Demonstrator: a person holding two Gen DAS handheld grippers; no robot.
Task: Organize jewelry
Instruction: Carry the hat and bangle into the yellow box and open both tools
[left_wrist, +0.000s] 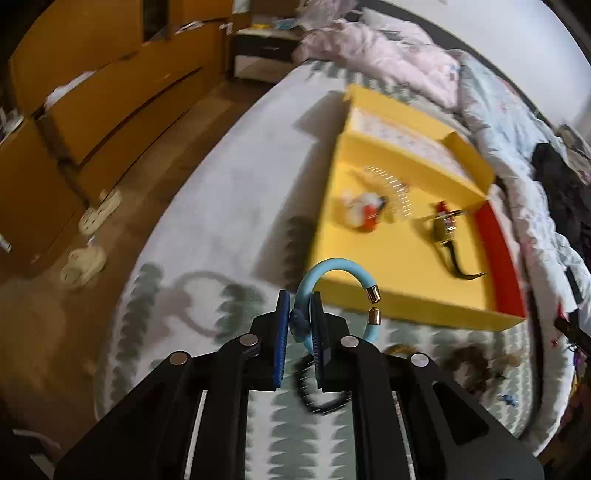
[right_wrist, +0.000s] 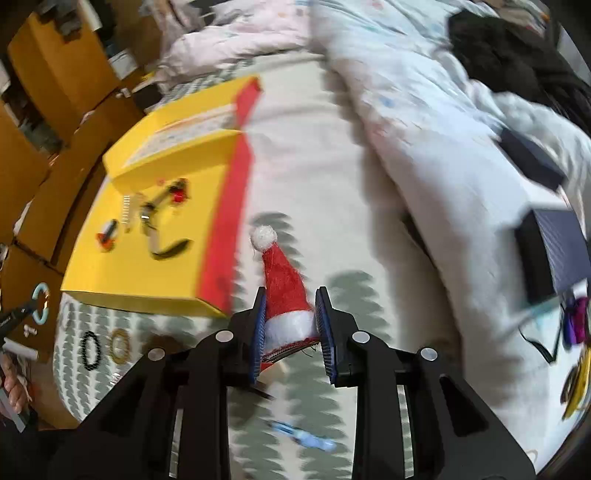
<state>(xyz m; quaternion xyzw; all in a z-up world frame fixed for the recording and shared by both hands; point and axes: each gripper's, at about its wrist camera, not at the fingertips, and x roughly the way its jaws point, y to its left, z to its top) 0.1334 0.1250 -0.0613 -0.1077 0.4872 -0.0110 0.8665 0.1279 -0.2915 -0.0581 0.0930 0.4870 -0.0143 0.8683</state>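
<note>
the left hand-held gripper (left_wrist: 298, 325), clamped on a light-blue open rubber bracelet (left_wrist: 334, 271), hung just short of the shallow yellow cardboard tray (left_wrist: 406, 310), while the right hand-held gripper (right_wrist: 291, 325) pinched a red felt santa-hat clip (right_wrist: 286, 291).

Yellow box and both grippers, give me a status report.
Left gripper shut on blue bracelet, near yellow box. Right gripper shut on Santa hat. Box holds a few pieces. Path clear.

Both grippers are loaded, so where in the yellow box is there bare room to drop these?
The yellow box floor is bare along its near edge, in front of the red-and-white clip. Between that clip and the dark clip by the red wall it is crowded.
</note>
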